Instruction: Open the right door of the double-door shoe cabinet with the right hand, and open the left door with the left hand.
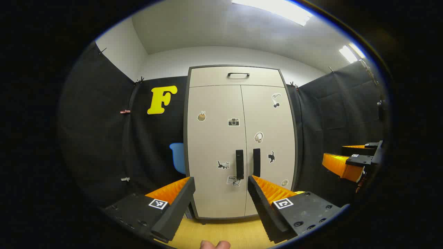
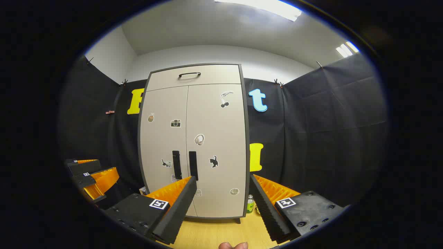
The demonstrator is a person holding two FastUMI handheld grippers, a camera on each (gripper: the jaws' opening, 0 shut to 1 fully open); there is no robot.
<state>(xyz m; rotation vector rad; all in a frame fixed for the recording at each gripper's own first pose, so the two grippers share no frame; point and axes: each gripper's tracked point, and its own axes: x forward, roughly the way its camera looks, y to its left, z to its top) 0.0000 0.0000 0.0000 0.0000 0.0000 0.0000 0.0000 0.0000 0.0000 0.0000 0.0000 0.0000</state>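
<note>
The beige shoe cabinet [image 1: 238,145] [image 2: 197,145] stands ahead with both doors closed and stickers on them. Two dark vertical handles sit side by side at the middle seam: the left door handle [image 1: 239,164] [image 2: 176,164] and the right door handle [image 1: 256,162] [image 2: 192,165]. My left gripper [image 1: 221,185] is open, some way in front of the handles, with nothing between its fingers. My right gripper [image 2: 223,183] is open too, facing the right door from a distance. In the left gripper view the right gripper [image 1: 351,162] appears at the far right; in the right gripper view the left gripper [image 2: 91,176] appears at the far left.
A drawer with a dark handle [image 1: 238,74] [image 2: 189,74] tops the cabinet. Black cloth walls flank it on both sides. A small green bottle [image 2: 250,204] stands on the wooden floor [image 1: 225,231] by the cabinet's right foot. A fingertip [image 1: 214,245] shows at the bottom edge.
</note>
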